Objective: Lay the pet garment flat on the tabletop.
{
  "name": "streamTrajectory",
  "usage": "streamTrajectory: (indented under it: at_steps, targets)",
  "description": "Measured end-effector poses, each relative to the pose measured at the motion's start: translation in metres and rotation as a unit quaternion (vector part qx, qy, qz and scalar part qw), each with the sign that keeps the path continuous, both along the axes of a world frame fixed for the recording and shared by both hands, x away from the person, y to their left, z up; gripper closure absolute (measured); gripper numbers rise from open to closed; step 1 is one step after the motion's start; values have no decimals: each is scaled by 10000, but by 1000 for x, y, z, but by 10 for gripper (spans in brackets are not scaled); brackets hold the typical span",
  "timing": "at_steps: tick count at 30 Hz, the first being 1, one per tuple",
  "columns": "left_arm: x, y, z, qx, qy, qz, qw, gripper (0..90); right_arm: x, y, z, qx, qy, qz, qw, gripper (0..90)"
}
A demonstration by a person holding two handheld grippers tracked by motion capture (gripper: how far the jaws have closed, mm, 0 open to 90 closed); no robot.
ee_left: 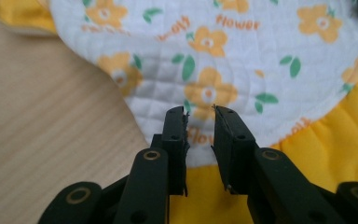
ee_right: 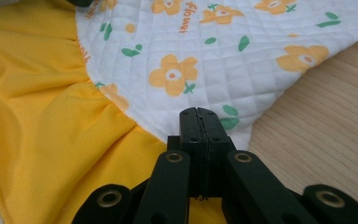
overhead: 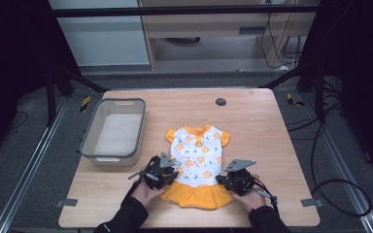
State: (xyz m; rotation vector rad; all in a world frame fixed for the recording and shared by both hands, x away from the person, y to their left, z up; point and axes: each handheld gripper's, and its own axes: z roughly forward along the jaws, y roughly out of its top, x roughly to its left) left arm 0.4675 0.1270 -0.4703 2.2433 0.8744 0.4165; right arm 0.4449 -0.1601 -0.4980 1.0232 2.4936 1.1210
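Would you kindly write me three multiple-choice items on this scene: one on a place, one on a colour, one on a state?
1. Where is the grey bin relative to the dress?
A. to its left
B. to its right
C. on top of it

2. What colour is the dress's skirt?
A. green
B. yellow-orange
C. blue

3. How do the right gripper jaws stand?
A. wide apart
B. closed together
C. holding a cup

Key: 1 A, the bin sits left in the high view; 2 B, the ruffled hem is yellow-orange; 3 B, no gap shows between them.
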Motion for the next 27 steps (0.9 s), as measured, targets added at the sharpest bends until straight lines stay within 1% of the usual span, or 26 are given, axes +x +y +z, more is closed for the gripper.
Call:
streamTrajectory:
  at_steps: [1, 2, 3, 4, 5, 7, 8, 9, 10, 12, 14, 15, 16, 18, 21, 22, 24, 25, 26, 27]
  targets:
    - [4, 0, 6, -125, -75, 54, 9999, 736, 0, 0, 0, -6, -2, -2, 10000, 900]
    - [7, -1, 10, -170, -129, 86, 9997, 731, 0, 0, -1, 2, 6, 2, 10000, 900]
    - [14, -3, 15, -171, -208, 121, 9996, 731, 1, 0, -1, 1, 4, 15, 10000, 900]
    - [18, -4, 16, -160, -233, 152, 9995, 733, 1, 1, -1, 7, 9, 7, 10000, 900]
    - [27, -7, 16, -179, -205, 204, 9994, 734, 1, 1, -1, 0, 0, 4, 10000, 900]
    - [39, -11, 12, -123, -169, 300, 9993, 737, 0, 2, -1, -35, -34, 4, 10000, 900]
    - [46, -14, 6, -35, -71, 365, 9993, 740, 0, 2, -1, -35, -38, -1, 10000, 900]
    - [51, -15, 1, 37, -25, 434, 9990, 745, 0, 2, -1, -33, -35, 4, 10000, 900]
    - [55, -15, -3, 101, 10, 467, 9989, 745, 0, 2, -1, -33, -35, 4, 10000, 900]
    - [61, -14, -13, 162, 141, 542, 9983, 745, 1, 1, -1, -46, -28, 17, 10000, 900]
    - [65, -12, -20, 146, 171, 608, 9979, 742, 0, 1, -1, -31, 16, 31, 10000, 900]
    - [66, -10, -22, 43, 144, 615, 9980, 736, 0, 1, -1, -37, 23, 33, 10000, 900]
    - [67, -10, -22, 13, 146, 614, 9980, 735, 0, 1, 0, -56, 29, 34, 10000, 900]
    - [69, -10, -24, 28, 18, 635, 9980, 712, 0, 0, 0, -96, 28, 37, 9999, 900]
    - [71, -9, -25, -95, 6, 692, 9976, 708, 0, 0, 1, -183, -47, 3, 9998, 900]
    - [71, -9, -25, -96, 4, 702, 9975, 706, 0, 0, 1, -204, -74, -4, 9998, 900]
    - [69, -9, -23, -15, -23, 709, 9975, 684, 1, -1, 1, -170, -43, -5, 9998, 900]
    - [67, -8, -21, -29, -22, 689, 9976, 682, 1, -1, 1, -126, -10, -4, 9999, 900]
    - [66, -7, -18, -85, -37, 696, 9975, 680, 4, -4, 5, 11, 47, -31, 10000, 900]
    - [63, -6, -15, -135, -70, 678, 9976, 680, 4, -4, 5, 11, 47, -31, 10000, 900]
